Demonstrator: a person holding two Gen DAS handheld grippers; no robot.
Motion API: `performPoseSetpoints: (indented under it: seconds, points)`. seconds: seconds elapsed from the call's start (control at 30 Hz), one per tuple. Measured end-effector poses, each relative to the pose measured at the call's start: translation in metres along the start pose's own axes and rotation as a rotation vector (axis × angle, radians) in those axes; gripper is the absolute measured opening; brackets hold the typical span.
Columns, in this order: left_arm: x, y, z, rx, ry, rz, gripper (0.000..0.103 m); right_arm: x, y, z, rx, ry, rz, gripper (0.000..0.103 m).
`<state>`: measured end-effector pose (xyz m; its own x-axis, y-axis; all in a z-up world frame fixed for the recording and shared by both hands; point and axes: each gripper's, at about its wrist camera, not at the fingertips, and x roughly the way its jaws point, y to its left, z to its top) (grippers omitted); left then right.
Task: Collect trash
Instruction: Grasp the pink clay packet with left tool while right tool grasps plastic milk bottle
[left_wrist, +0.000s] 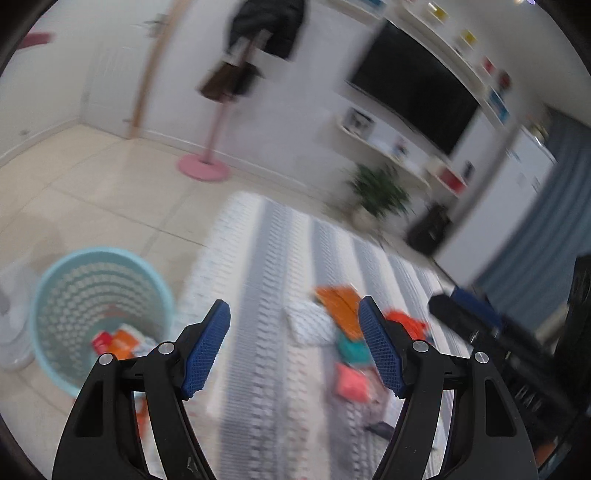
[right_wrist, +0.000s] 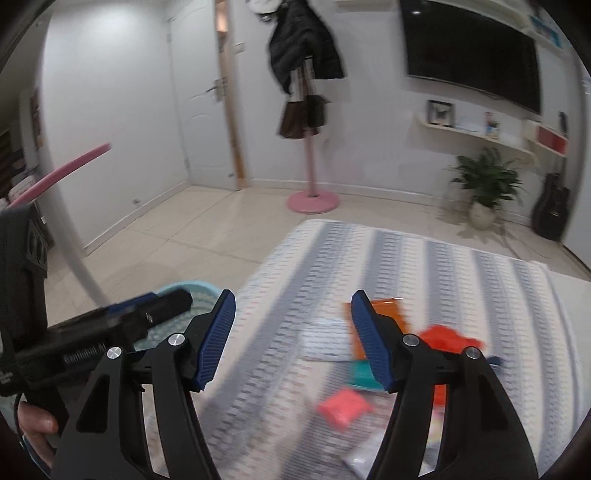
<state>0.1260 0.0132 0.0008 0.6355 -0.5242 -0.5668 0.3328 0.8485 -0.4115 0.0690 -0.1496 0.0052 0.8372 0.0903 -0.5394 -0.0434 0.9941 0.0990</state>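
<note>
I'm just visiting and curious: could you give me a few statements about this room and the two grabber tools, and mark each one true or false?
1. The blue basket is empty. False: it already holds a few wrappers.
2. Colourful wrappers lie on the striped rug. True.
3. The left gripper is clamped on an orange wrapper. False: its jaws stand open with nothing between them.
4. The right gripper holds nothing. True.
5. The potted plant stands on the rug. False: it stands on the tiled floor by the wall.
</note>
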Motion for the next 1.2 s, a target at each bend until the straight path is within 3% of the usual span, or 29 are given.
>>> performPoseSetpoints:
  seconds: [0.17,0.43,0.57,0.67,0.87,1.1,1.2]
  points:
    - [0.040,-0.038,-0.018,0.108,0.109,-0.053,0.071,-0.020,-0.060,-0.016,0.069,-0.002,-0.134,0.061]
    - [0.108,-0.062,-0.055,0.205,0.308,0.018,0.071,-0.014,-0.144,-0.058,0.235,0.126,-0.284,0.061]
    - [0.127,-0.064,-0.068,0.214,0.372,0.014,0.071,-0.003,-0.172,-0.081,0.321,0.200,-0.280,0.061]
    - [0.138,-0.067,-0.075,0.211,0.429,-0.029,0.071,0.003,-0.183,-0.094,0.363,0.240,-0.264,0.061]
    - [0.154,-0.070,-0.085,0.241,0.466,0.005,0.069,0.024,-0.194,-0.112,0.422,0.320,-0.211,0.061]
    - [0.168,-0.072,-0.088,0.254,0.480,0.036,0.058,0.045,-0.190,-0.124,0.428,0.393,-0.207,0.061]
    - [0.167,-0.071,-0.088,0.260,0.473,0.054,0.048,0.050,-0.186,-0.126,0.422,0.406,-0.214,0.061]
